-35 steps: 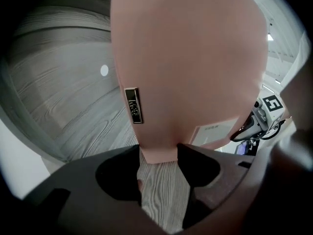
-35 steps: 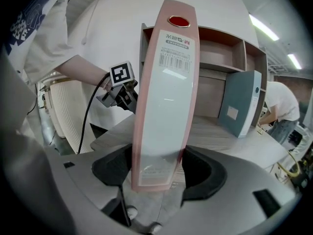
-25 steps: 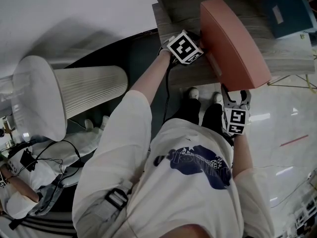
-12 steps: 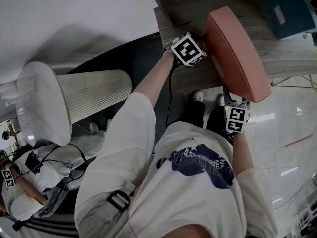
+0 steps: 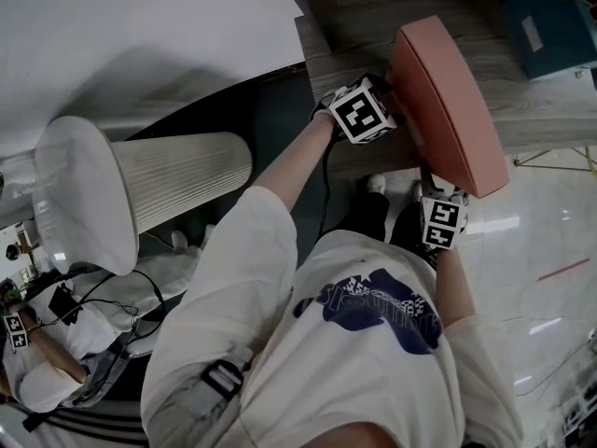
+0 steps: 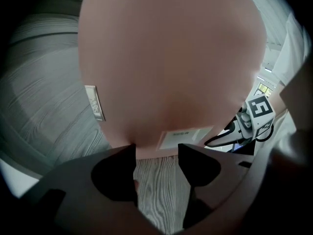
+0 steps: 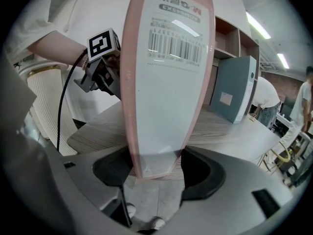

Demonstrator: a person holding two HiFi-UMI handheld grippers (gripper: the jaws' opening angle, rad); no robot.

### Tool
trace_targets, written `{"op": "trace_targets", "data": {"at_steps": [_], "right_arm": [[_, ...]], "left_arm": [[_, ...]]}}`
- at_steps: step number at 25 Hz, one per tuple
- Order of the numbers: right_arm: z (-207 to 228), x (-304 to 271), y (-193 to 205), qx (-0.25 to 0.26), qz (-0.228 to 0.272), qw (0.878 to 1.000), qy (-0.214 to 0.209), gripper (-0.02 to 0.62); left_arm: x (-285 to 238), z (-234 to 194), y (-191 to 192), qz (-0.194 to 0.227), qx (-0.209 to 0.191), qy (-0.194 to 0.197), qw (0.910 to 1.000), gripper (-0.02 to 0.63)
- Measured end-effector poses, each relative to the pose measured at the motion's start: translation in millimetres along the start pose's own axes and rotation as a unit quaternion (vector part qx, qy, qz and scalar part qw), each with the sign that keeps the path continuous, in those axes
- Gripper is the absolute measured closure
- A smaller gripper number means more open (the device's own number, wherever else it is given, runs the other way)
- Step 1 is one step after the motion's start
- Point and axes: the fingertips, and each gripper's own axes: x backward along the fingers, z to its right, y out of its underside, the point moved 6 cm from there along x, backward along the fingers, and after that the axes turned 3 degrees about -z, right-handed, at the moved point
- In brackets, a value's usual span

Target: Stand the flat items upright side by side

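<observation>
Reaching forward, left arm (image 5: 289, 157) stretches across surface (image 5: 345, 40) edge. Left tongs (image 6: 156, 153) angled down, jaws apart, only wood grain between them, tips at lower edge of pink file box (image 5: 448, 101) broad face. Box on surface, standing on long edge, appears tilted with top toward left tongs. Long axis runs away from person, near end overhanging surface edge. Right tongs (image 7: 155, 165) clamp that labelled spine end, right forearm (image 5: 452, 287) close beside body. Blue box (image 5: 546, 21) upright further right, apart.
</observation>
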Motion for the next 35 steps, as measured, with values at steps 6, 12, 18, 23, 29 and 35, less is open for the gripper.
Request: {"op": "trace_targets", "data": {"at_steps": [6, 12, 18, 23, 29, 35], "right_arm": [[1, -1, -3, 0.008, 0.000, 1.000, -0.009, 0.282], [8, 10, -21, -0.009, 0.032, 0.999, -0.018, 0.239], [20, 25, -41, -0.034, 0.079, 0.996, 0.008, 0.236], [33, 29, -46, -0.037, 0.091, 0.995, 0.025, 0.277], [61, 31, -41, -0.047, 0.089, 0.994, 0.037, 0.281], [100, 31, -39, -0.053, 0.086, 0.994, 0.043, 0.284]], "left_arm": [[-4, -6, -3, 0.005, -0.007, 0.002, 1.0000, 0.347], [-12, -12, -15, 0.019, -0.015, 0.012, 0.9996, 0.347], [-28, -15, -31, 0.015, -0.034, 0.025, 0.9990, 0.347], [-41, -11, -50, 0.017, -0.045, 0.037, 0.9982, 0.347], [-62, -7, -76, 0.006, -0.060, 0.042, 0.9973, 0.347], [-84, -2, -112, 0.008, -0.067, 0.043, 0.9968, 0.347]]}}
